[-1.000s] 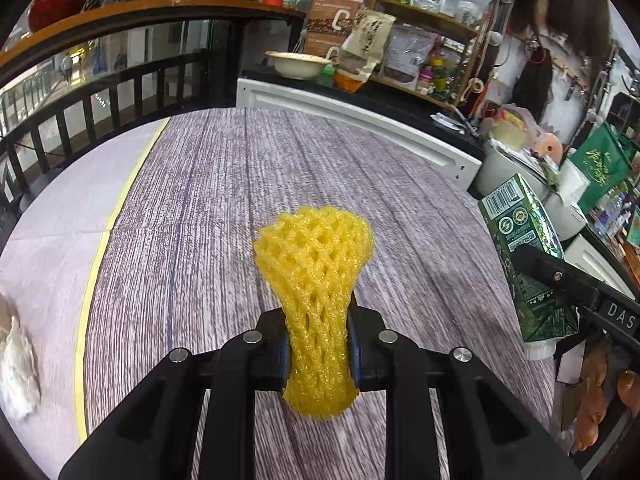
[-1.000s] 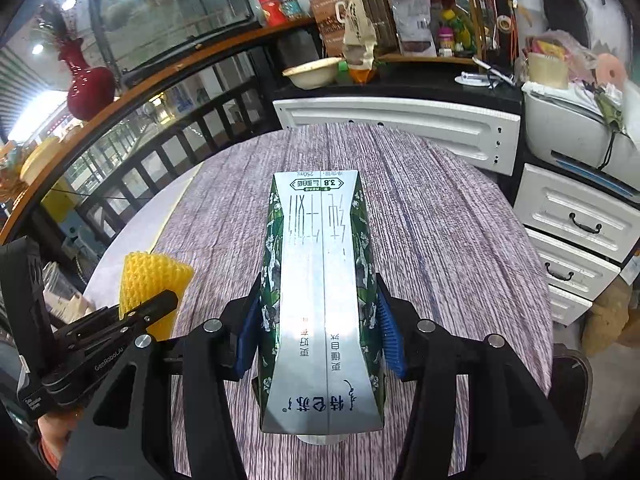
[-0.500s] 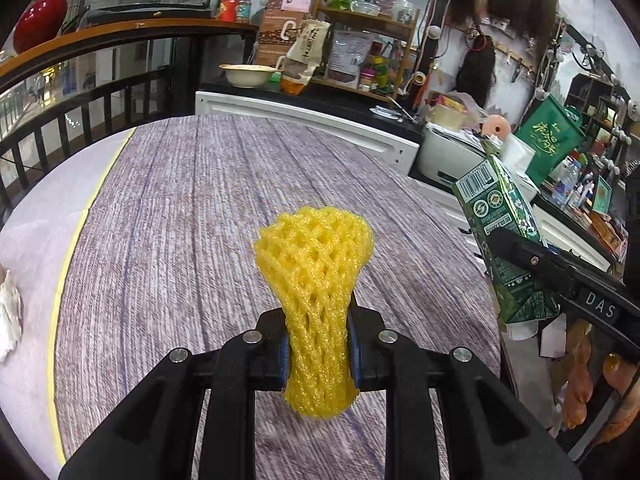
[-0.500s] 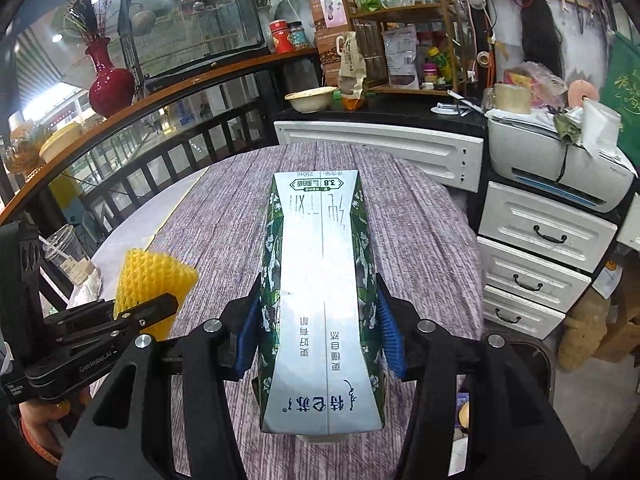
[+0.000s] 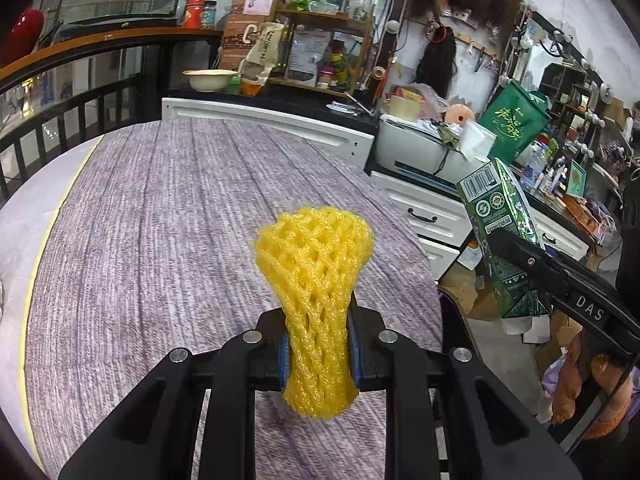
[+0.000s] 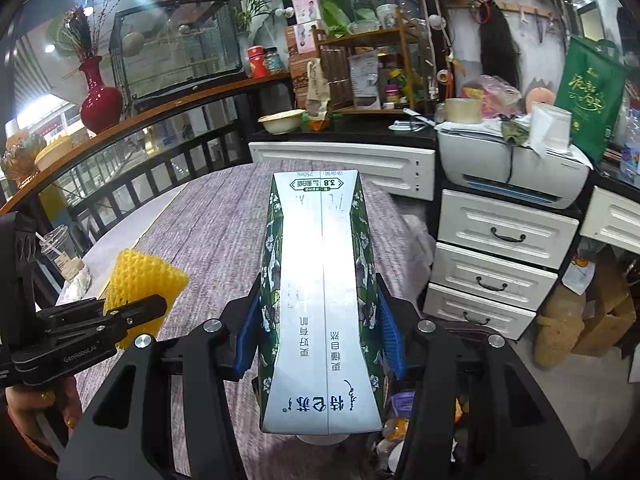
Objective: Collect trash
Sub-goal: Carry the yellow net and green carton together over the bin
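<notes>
My left gripper (image 5: 318,354) is shut on a yellow foam fruit net (image 5: 316,280) and holds it above the round table (image 5: 168,220) near its right edge. My right gripper (image 6: 320,332) is shut on a green and silver milk carton (image 6: 320,300), squeezed at its middle, held past the table's right edge. The carton also shows in the left wrist view (image 5: 504,240), and the net in the right wrist view (image 6: 140,280). Below the carton lies a dark bin with trash (image 6: 400,420), mostly hidden.
White drawers (image 6: 496,272) and a printer (image 6: 512,164) stand right of the table. A black railing (image 5: 80,100) runs behind it. A plastic cup (image 6: 60,252) and crumpled tissue (image 6: 80,280) sit at the table's left edge. Cardboard and bags (image 5: 592,380) lie on the floor.
Both grippers have moved to the right, toward and past the table's right edge, each still holding its item. The drawers and floor clutter have come into view.
</notes>
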Demonstrator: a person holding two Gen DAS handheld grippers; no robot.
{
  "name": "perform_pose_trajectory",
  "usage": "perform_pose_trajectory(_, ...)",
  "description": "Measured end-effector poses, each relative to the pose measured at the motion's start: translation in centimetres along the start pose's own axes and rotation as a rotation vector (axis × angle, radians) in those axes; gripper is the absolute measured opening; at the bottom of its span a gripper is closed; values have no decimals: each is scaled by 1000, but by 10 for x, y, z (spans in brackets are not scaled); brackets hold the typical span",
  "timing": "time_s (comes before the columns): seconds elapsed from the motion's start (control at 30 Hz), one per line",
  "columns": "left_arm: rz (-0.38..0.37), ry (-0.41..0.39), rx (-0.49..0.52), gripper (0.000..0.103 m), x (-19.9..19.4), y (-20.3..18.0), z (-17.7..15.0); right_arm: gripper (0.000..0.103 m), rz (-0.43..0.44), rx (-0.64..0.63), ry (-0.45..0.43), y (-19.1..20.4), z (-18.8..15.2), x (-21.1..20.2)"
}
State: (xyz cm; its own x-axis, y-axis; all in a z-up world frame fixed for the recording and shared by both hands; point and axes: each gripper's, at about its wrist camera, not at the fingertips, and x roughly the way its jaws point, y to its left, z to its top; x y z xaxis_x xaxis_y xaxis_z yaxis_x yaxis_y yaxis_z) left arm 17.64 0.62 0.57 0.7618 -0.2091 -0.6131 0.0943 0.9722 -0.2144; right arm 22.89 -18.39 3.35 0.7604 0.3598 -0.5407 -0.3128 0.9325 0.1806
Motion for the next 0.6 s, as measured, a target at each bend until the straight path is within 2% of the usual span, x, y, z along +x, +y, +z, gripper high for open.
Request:
perform_pose_trajectory(0.27, -49, 1, 45, 21, -1, -42, -7, 51, -62, 55, -20, -45, -20, -26)
perform_pose_trajectory(0.6, -130, 40, 141, 21, 18, -103, -20, 51, -183, 116, 49, -109, -67, -26)
